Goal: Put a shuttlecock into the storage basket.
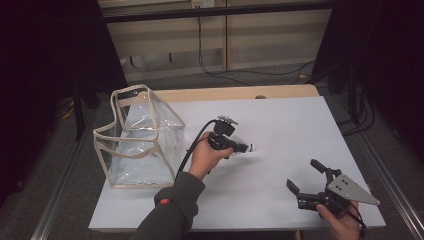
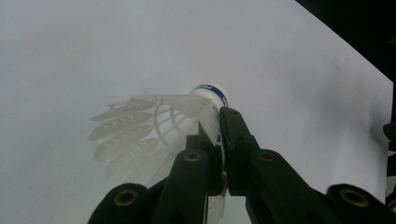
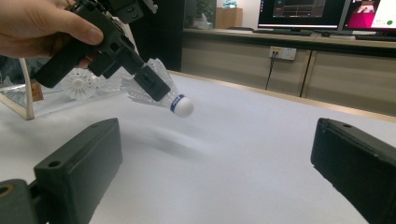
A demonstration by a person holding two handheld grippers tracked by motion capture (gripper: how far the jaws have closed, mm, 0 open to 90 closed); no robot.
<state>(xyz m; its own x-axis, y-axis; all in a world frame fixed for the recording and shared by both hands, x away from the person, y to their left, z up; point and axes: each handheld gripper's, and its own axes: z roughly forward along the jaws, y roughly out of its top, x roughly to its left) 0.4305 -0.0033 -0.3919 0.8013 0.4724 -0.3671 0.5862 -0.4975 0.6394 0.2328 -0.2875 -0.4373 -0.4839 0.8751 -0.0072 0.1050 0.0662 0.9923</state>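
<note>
High view: the left hand-held gripper [image 1: 243,147] hangs over the middle of the white counter [image 1: 280,125], clenched on a shuttlecock [image 1: 246,147] whose white cork end pokes out past the jaws toward the right. A clear bag [image 1: 137,137] with beige trim stands open at the counter's left, near the hand. The right hand-held gripper [image 1: 306,176] rests at the near right corner, jaws spread and holding nothing.

Left gripper view: the two black jaws pinch the shuttlecock [image 2: 187,116] just behind the cork, where the feather stems gather below the blue band. The feather skirt fans out to the left, free of the jaws. This looks like the right place to hold it: the neck is the stiffest part, while the feathers are thin, brittle and likely to bend or snap under a hard squeeze. The shuttlecock is surely very light, so a gentle grip should do, though the rounded cork could slip if pinched on its own.

Right gripper view: the right gripper's own jaws stand wide apart, released. Beyond them the left hand-held gripper [image 3: 163,95] carries the shuttlecock [image 3: 180,105] clear above the counter [image 3: 243,140], cork pointing down and right. More shuttlecocks [image 3: 79,83] lie by the bag [image 3: 23,98] at the left.
</note>
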